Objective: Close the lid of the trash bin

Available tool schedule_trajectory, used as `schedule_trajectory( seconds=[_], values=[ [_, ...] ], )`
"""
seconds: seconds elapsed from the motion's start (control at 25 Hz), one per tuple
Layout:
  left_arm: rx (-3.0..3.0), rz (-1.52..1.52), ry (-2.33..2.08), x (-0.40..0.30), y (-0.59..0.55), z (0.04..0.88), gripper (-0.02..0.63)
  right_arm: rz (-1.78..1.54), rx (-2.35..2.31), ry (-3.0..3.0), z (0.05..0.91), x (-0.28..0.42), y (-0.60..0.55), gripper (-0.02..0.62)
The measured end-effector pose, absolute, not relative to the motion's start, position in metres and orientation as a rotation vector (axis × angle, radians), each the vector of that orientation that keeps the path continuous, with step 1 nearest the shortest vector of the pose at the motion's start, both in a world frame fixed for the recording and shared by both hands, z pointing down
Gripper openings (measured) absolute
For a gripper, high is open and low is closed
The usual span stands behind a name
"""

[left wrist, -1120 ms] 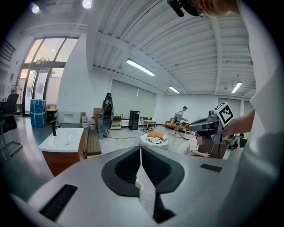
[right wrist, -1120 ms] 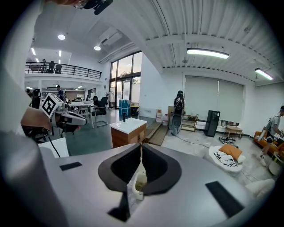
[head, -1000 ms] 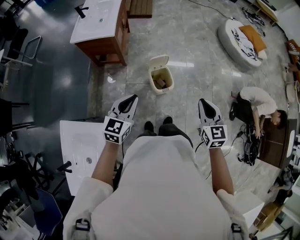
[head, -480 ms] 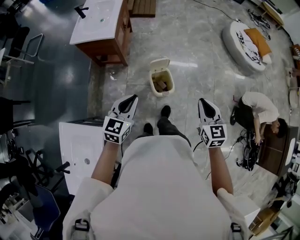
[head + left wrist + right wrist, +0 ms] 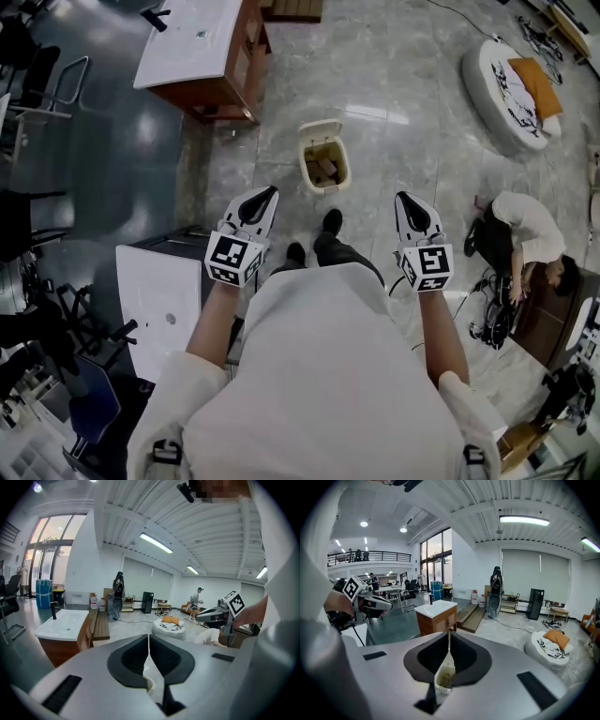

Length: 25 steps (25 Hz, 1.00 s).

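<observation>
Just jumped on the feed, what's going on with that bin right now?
A person holds a gripper in each hand and faces the trash bin, which stands on the floor a little way ahead of their feet. Its lid is up, and something brownish lies inside. The left gripper and the right gripper are both shut and empty, held out in front, and neither touches the bin. The lid is not yet closed.
</observation>
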<state>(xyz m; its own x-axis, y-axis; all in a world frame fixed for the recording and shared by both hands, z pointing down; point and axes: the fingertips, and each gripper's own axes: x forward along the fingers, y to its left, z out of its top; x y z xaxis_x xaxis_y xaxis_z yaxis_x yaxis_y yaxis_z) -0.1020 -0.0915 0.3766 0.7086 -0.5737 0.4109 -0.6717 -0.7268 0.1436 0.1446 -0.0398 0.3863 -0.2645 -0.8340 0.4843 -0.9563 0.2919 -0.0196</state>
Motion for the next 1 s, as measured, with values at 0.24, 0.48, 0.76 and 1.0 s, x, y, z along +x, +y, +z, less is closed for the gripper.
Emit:
schedule_trajectory(
  seconds=[0.24, 0.48, 0.76, 1.0],
  values=[
    [2.609, 0.531, -0.979, -0.074, -0.121, 0.392, 0.023, 0.477, 1.536, -2.206, 0.409, 0.161, -0.070, 0.034],
    [2.555, 0.575, -0.942, -0.044, -0.142, 0.419, 0.025, 0.525, 1.471, -2.222, 0.434, 0.181, -0.087, 0.034],
    [2.510, 0.639, -0.893, -0.028, -0.163, 0.449, 0.025, 0.595, 1.430, -2.218, 0.464, 0.185, -0.102, 0.034],
    [2.506, 0.719, -0.819, -0.021, -0.192, 0.475, 0.025, 0.641, 1.423, -2.179, 0.488, 0.182, -0.107, 0.034]
  ],
)
